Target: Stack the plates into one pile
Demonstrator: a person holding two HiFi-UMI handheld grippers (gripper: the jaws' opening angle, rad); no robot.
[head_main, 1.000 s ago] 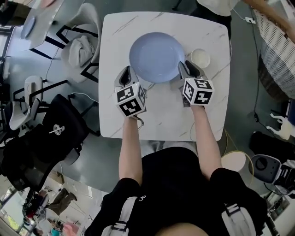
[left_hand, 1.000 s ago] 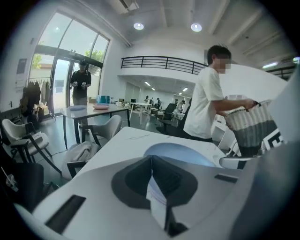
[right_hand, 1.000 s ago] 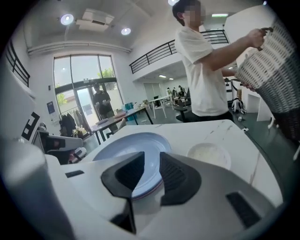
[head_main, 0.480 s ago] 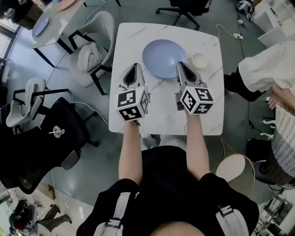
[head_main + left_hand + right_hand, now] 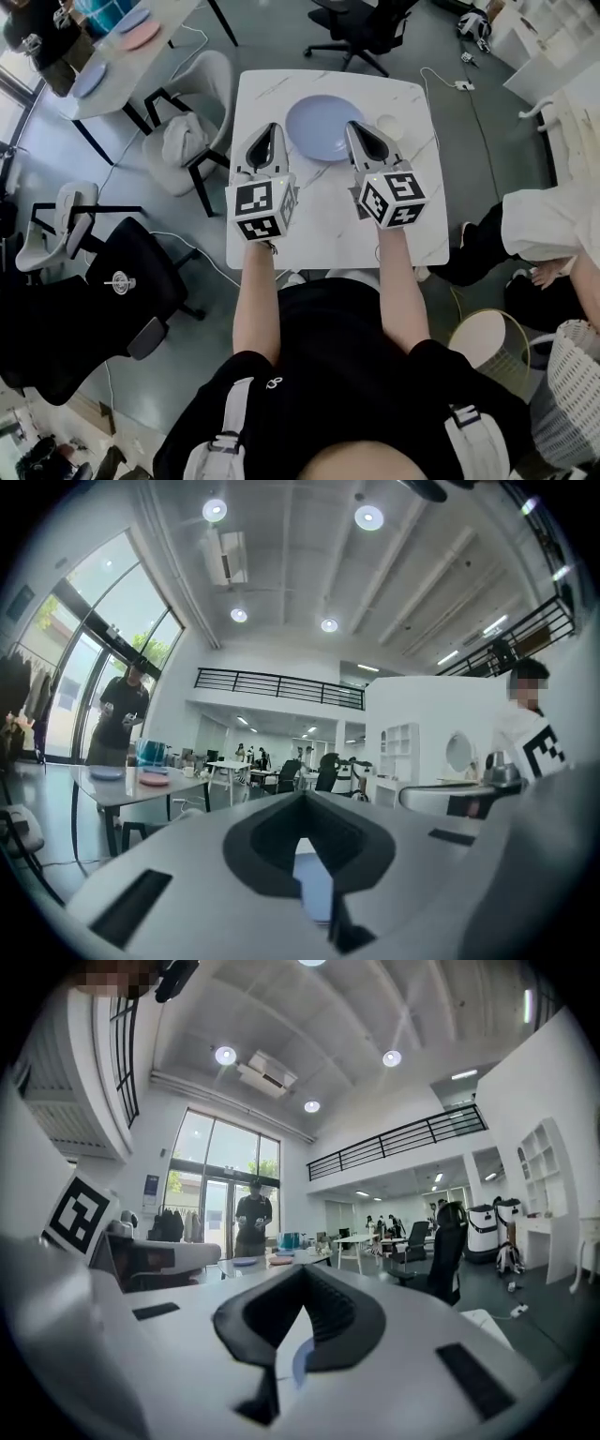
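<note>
A single pale blue plate [image 5: 322,127] lies at the far side of the white marble table [image 5: 319,234]. Both grippers hang above the table nearer me than the plate, pointing away from me, and touch nothing. My left gripper [image 5: 267,128] hovers by the plate's left edge with its jaws shut and empty. My right gripper [image 5: 355,127] hovers by the plate's right edge, also shut and empty. In the left gripper view the left gripper [image 5: 302,803] faces level across the room, with a strip of the blue plate [image 5: 314,885] showing below the pads. The right gripper [image 5: 302,1274] likewise faces level.
A small white bowl [image 5: 387,122] sits right of the plate. A grey chair with a cloth [image 5: 183,122] stands left of the table. Behind it is a long table [image 5: 141,47] bearing pink and blue plates. A person [image 5: 553,225] crouches at the right near a wicker basket [image 5: 574,403].
Both grippers have lifted up and back from the plate's two sides, and the plate stays on the table. The head view has pulled back and takes in more floor.
</note>
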